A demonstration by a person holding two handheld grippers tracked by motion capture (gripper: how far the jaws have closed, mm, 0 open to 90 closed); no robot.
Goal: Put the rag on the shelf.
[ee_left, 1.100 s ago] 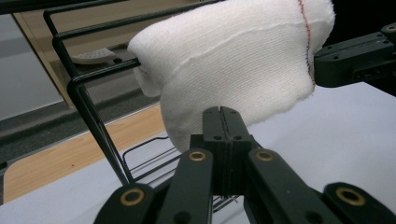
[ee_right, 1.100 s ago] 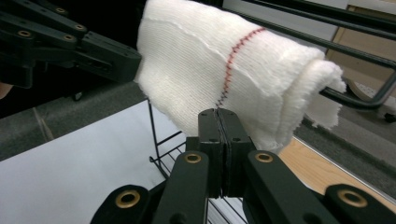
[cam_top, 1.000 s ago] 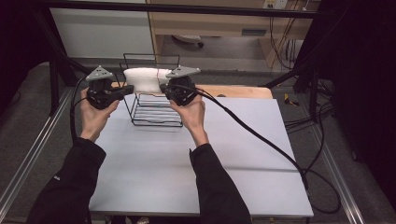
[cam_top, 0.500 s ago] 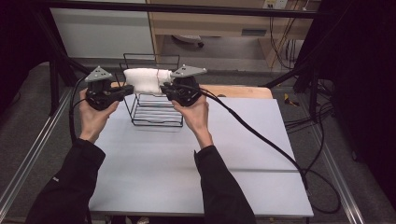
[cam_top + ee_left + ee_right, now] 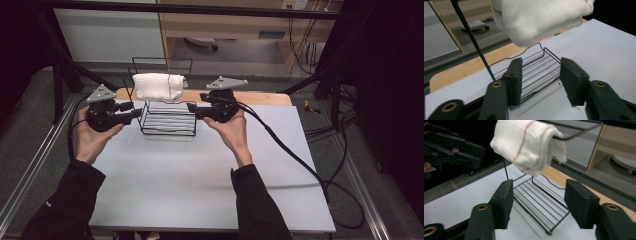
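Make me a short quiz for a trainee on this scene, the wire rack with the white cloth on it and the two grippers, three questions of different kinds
1. True or false: the white cloth lies flat on the table.
2. Multiple choice: the jaws of the left gripper and the right gripper stand: A) both open; B) both shut on the cloth; C) one open, one shut.
3. Fill in: the black wire rack stands ____ the two grippers.

Key:
1. False; it hangs over the rack's top bar, above the lower shelf.
2. A; each gripper view shows a wide gap between its jaws, nothing in it.
3. Between; one gripper is at each side of it, seen from the high view.
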